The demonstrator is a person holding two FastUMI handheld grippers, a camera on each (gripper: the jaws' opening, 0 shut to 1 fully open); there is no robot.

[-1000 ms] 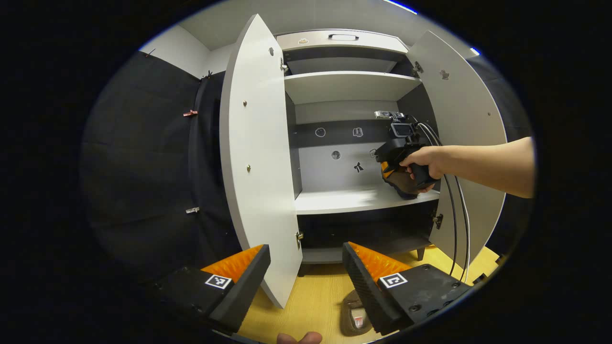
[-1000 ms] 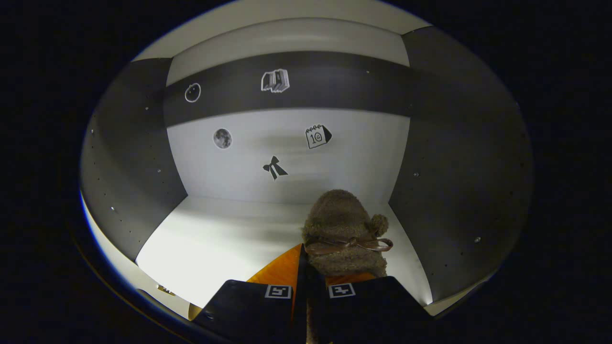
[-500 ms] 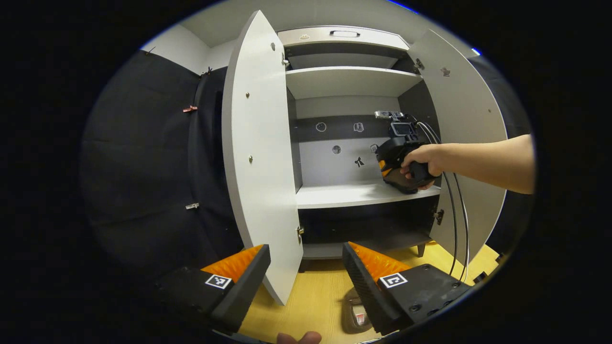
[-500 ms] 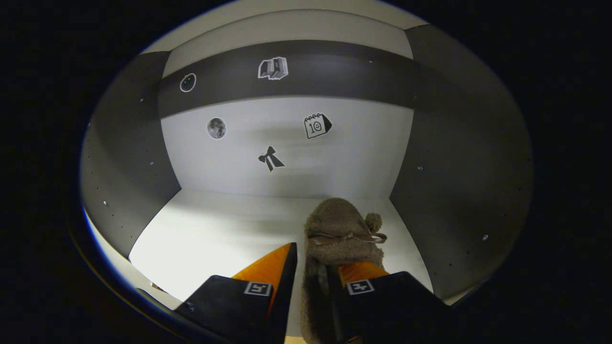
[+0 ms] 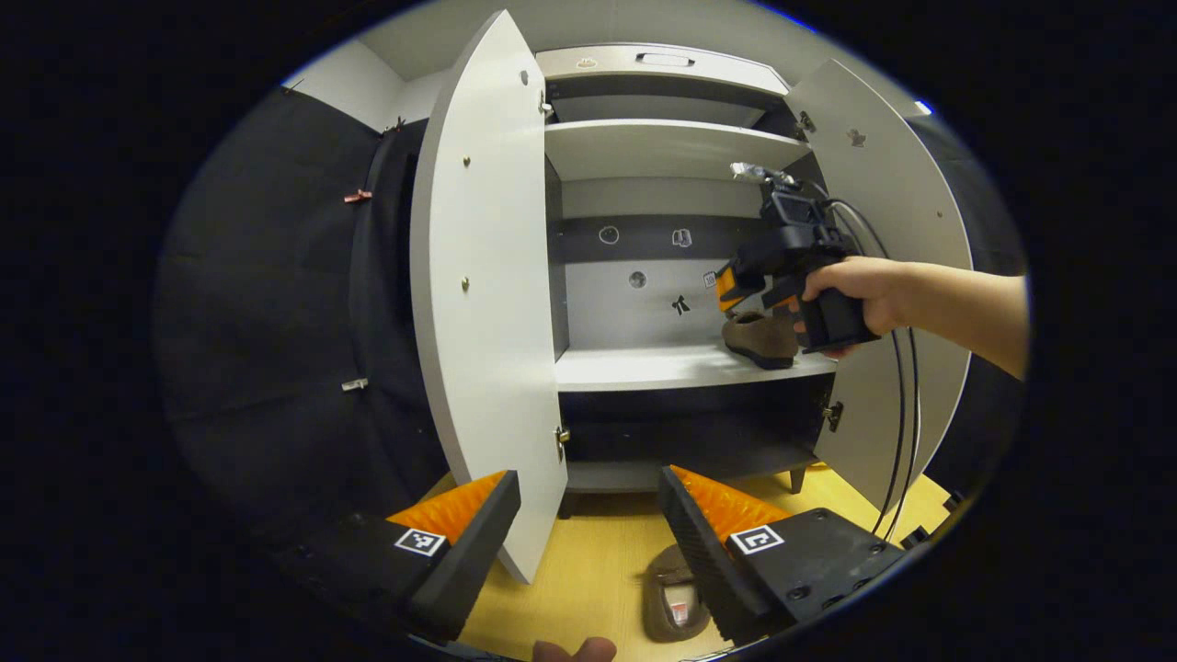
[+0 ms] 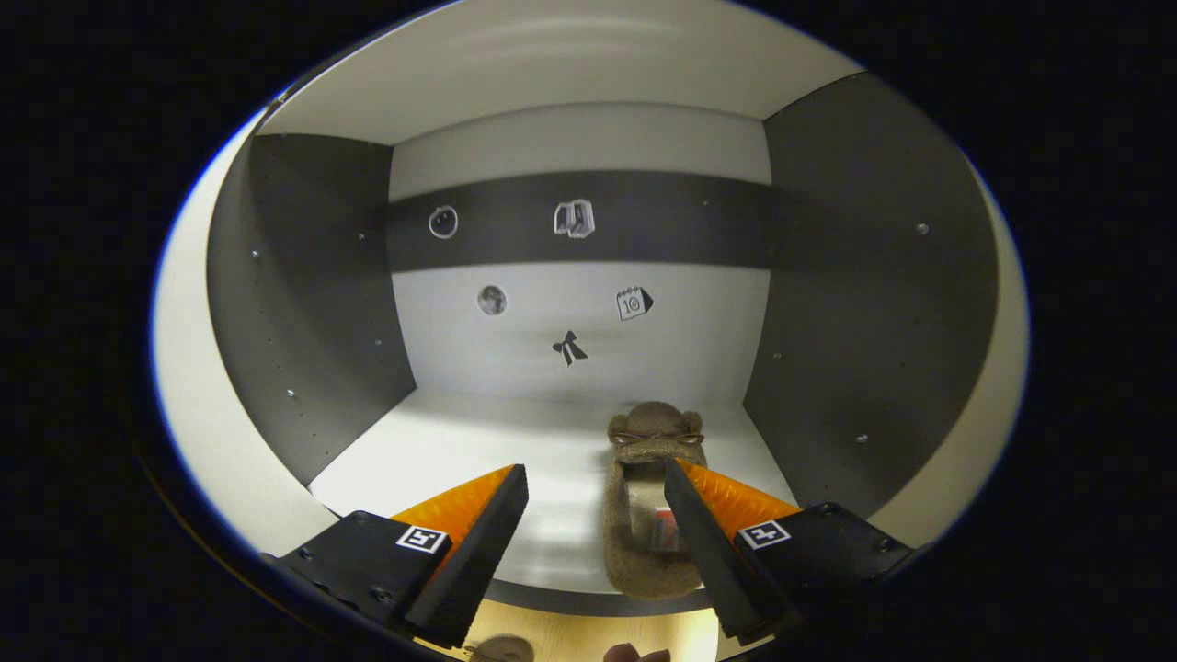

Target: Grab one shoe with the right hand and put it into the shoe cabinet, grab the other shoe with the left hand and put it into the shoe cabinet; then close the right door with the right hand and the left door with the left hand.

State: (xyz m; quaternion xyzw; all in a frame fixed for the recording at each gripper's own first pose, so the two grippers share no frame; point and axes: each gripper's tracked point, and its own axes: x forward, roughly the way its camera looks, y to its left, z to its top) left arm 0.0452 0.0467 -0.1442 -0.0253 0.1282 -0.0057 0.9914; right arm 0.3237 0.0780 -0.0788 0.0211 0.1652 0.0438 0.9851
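First shoe (image 6: 644,515): a fuzzy brown slipper, resting on the middle shelf (image 6: 441,460) of the shoe cabinet (image 5: 671,147), near its right wall.
Second shoe (image 5: 671,598): on the wooden floor (image 5: 598,561) below the left gripper (image 5: 588,542).
Handling: looks light, soft, squashy; pinch one side of the heel opening.
Right gripper (image 6: 593,533): fingers spread, grasping nothing.
Left gripper: fingers apart, empty.
Doors: left door (image 5: 487,294) and right door (image 5: 883,184) both open.

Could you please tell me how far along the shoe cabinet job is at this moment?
Done: one shoe lies on the cabinet shelf, with the right gripper open above it. In hand: nothing; the left gripper is open. Left: the other shoe lies on the floor, and the left door and right door stand open.
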